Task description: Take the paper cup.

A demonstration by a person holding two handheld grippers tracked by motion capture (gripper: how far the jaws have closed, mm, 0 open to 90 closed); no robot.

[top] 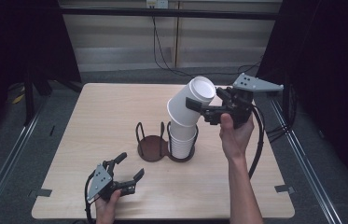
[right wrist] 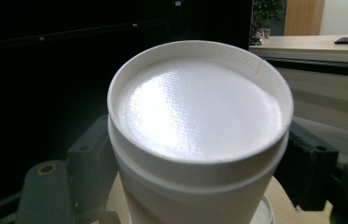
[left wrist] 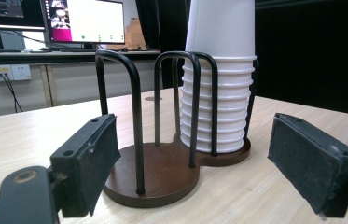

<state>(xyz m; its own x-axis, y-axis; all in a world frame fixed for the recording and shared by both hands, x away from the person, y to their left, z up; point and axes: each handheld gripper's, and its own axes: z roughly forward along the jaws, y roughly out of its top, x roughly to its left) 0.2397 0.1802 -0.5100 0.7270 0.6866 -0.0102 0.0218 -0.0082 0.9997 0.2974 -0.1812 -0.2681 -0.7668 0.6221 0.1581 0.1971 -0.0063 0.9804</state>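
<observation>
— Where's it at, from where you're standing?

— The right gripper (top: 207, 108) has its two black jaws clamped on the sides of a white paper cup (top: 191, 103), upside down and tilted, its flat bottom toward the far right. In the right gripper view that cup (right wrist: 199, 140) sits squarely between the pads, a jaw pressed on either side.

— Is it free of the pile?

— I can't tell for sure. The tilted cup is right over the stack of white nested paper cups (top: 182, 139), and its mouth looks to be touching or just above the top one. My guess is it's either coming off or going on; the pictures don't settle which.

— And the stack sits where?

— In the right-hand ring of the dark brown twin-ring holder with black wire loops (top: 153, 148), near the middle of the light wooden table (top: 115, 107). The left-hand ring has nothing in it.

— So what's left?

— If the cups are meant to move over to that left ring, then nearly everything: one cup in hand, the rest of the pile in place.

— The other hand?

— The left gripper (top: 128, 167) rests low near the front edge, jaws spread wide, holding nothing. Its own view looks across at the holder (left wrist: 157, 170) and the stack (left wrist: 218, 112), well apart from both.
</observation>
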